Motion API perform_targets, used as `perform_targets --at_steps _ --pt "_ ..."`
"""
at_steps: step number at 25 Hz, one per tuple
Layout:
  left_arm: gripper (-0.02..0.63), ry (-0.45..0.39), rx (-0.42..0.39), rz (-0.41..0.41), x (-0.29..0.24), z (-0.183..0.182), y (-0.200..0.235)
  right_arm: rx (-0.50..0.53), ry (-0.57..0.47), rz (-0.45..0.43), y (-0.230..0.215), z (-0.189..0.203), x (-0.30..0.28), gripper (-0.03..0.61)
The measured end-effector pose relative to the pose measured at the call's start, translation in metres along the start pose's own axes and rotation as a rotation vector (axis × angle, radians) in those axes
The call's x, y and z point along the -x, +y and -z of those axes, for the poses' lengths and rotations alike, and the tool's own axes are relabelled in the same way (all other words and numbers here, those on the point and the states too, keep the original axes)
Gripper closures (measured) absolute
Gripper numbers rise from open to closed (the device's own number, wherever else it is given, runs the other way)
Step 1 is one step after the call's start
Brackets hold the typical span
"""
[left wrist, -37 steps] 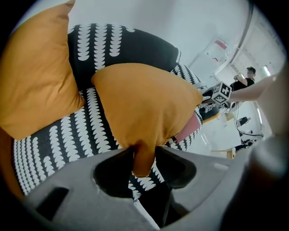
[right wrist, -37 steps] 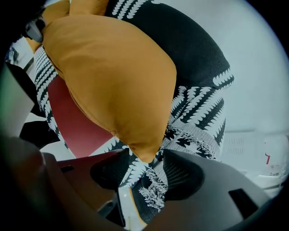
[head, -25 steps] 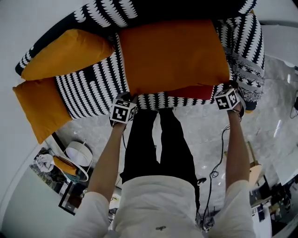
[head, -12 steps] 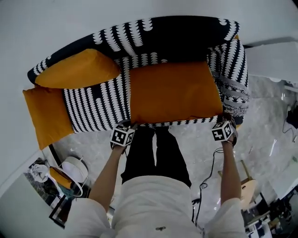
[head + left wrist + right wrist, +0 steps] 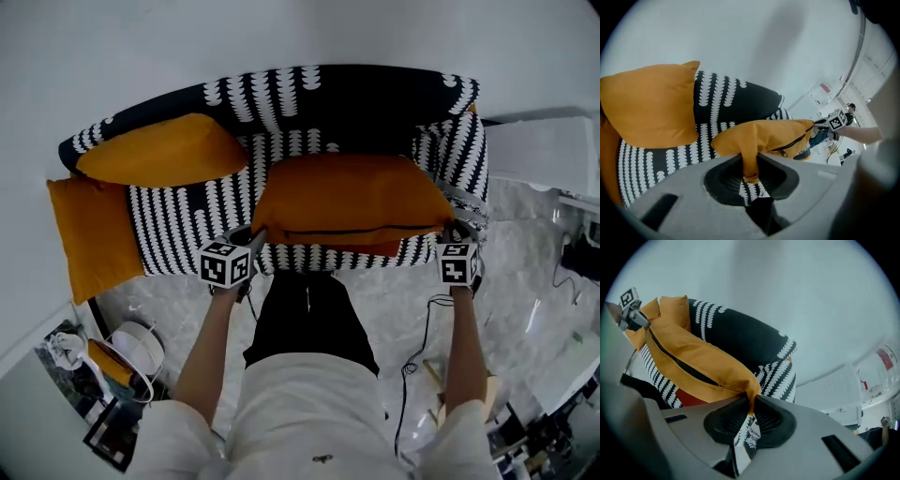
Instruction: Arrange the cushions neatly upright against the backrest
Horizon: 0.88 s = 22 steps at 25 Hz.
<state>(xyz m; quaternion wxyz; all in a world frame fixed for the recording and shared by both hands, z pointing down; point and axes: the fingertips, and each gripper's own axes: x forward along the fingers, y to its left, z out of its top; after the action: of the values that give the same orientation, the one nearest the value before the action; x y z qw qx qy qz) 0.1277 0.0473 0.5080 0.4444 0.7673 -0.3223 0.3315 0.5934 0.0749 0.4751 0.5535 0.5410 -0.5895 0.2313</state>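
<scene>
I have the big orange cushion pinched at both near corners. My left hand-held gripper is closed on the fabric of its left corner, and my right hand-held gripper is clamped on its right corner. The left gripper view shows a fold of orange cloth drawn down between the jaws of that hand-held gripper. The right gripper view shows the cushion's corner tip squeezed tight in the other. A second ago this cushion lay flat across the seat of the black-and-white patterned sofa with its broad face up. Now its front edge is raised off the seat, so the long dark zip along that edge faces me — the cushion sags a little between my two grips. Both of my arms are higher than they were, and the sofa sits smaller and farther up in the head view. A second orange cushion leans at the left end of the backrest, where it was before. A third orange cushion still hangs over the sofa's left end. In the right gripper view a strip of red shows just under the lifted cushion — I cannot tell what it belongs to.
</scene>
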Motion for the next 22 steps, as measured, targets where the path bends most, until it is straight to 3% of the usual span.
perform_targets --at_steps 13,20,22 --pt "0.529 -0.194 0.026 -0.001 -0.029 -0.141 0.056 -0.043 -0.073 0.162 -0.054 -0.137 -0.056 0.531" --pt "0.520 -0.265 0.062 -0.014 -0.044 -0.198 0.084 0.090 -0.078 0.289 -0.079 -0.196 -0.077 0.529" --pt "0.506 -0.289 0.054 -0.029 -0.044 -0.213 0.089 0.127 -0.082 0.300 -0.083 -0.209 -0.078 0.494"
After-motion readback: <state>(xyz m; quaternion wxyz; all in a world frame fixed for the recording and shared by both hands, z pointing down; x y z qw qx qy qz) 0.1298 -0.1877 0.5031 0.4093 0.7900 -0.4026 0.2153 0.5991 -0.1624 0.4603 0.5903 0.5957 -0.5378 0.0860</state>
